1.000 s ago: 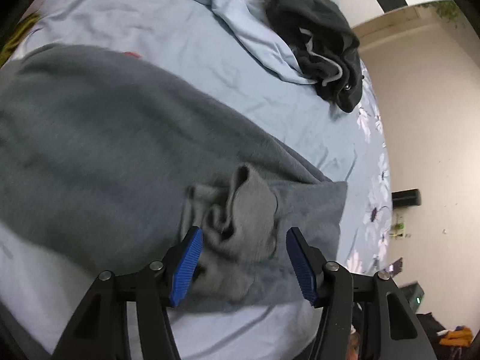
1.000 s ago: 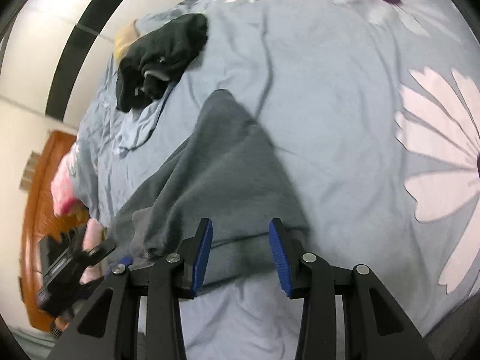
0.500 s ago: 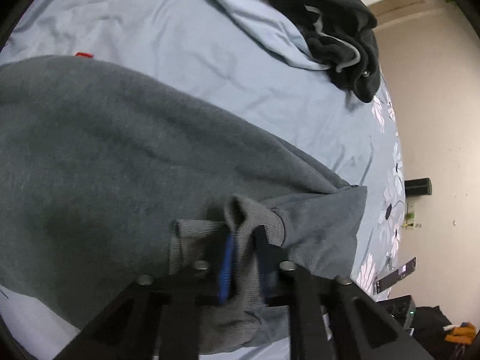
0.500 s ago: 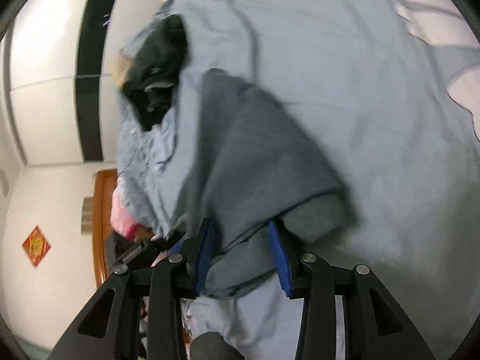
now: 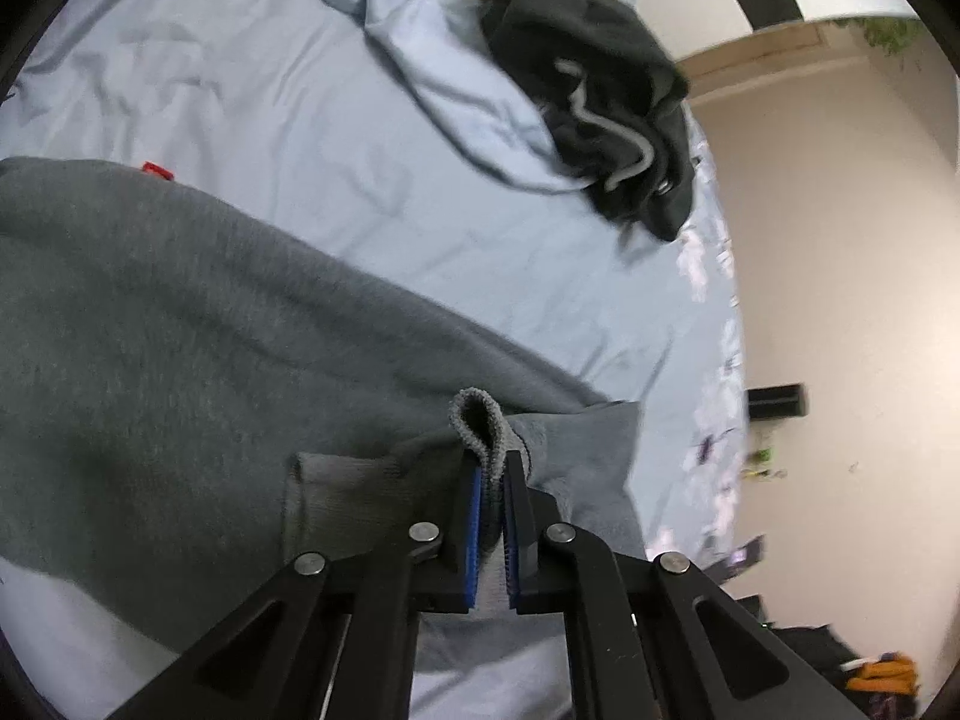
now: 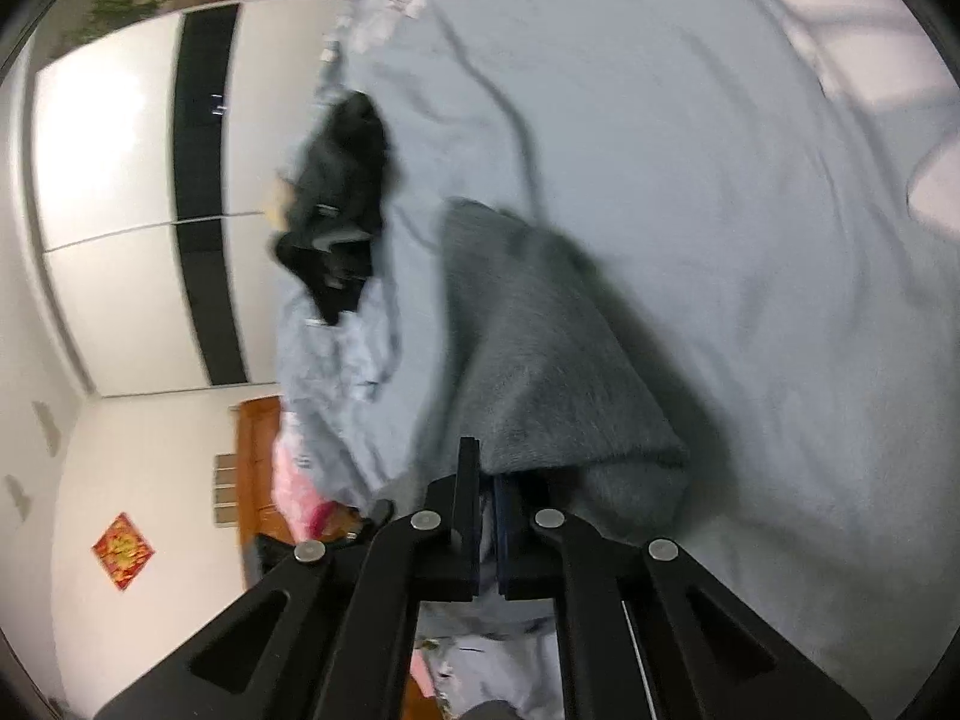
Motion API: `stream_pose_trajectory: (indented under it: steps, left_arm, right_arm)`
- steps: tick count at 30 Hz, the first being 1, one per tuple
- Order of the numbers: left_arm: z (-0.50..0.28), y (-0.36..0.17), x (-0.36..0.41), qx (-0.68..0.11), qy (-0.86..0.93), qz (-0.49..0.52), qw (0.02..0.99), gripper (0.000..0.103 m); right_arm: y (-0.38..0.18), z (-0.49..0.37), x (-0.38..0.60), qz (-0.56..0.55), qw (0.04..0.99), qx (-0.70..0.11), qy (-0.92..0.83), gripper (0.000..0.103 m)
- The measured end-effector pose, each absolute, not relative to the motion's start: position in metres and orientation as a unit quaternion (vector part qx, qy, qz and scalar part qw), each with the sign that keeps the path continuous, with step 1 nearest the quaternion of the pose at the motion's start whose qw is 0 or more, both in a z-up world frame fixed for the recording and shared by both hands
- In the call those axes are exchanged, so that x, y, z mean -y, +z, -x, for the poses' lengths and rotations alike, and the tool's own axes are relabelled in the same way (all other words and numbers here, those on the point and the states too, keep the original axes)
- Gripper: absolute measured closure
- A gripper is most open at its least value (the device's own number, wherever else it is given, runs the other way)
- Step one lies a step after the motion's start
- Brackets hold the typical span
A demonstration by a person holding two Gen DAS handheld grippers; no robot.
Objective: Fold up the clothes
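Note:
A grey sweatshirt (image 5: 198, 324) lies spread on the light blue bed sheet (image 5: 270, 96). My left gripper (image 5: 491, 480) is shut on the sweatshirt's ribbed cuff (image 5: 477, 420), which sticks up between the blue pads. In the right wrist view the same grey sweatshirt (image 6: 540, 360) is raised off the bed, and my right gripper (image 6: 489, 480) is shut on its near edge. The fabric drapes over the fingertips and hides them.
A black hoodie (image 5: 600, 90) with grey drawstrings lies crumpled at the far side, on a bunched blue sheet (image 5: 432, 78); it also shows in the right wrist view (image 6: 342, 210). A wardrobe (image 6: 120, 180) and a wooden headboard (image 6: 255, 456) stand beyond the bed.
Both grippers went from open to shut on the grey sweatshirt. The left took the cuff; the right took the near edge and lifted it while its view tilted.

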State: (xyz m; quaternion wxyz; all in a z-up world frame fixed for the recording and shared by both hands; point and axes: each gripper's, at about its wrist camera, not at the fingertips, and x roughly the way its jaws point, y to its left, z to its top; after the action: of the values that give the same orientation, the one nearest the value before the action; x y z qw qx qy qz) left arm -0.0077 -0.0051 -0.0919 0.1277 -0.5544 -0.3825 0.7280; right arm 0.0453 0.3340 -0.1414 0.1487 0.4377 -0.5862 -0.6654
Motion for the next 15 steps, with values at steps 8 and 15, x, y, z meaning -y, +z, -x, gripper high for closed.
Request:
stream_pose_trajectory:
  steps: [8,15]
  left_arm:
    - [-0.004,-0.121,0.014,0.327,0.73,0.593,0.097,0.097]
    - [-0.008,-0.138,0.018,0.311,0.728,0.605,0.083,0.092]
  right_arm:
    - [-0.173,-0.062,-0.341,-0.524,0.12,0.543,-0.645,0.1]
    - [-0.179,-0.067,-0.327,-0.556,0.111,0.501,-0.654,0.099]
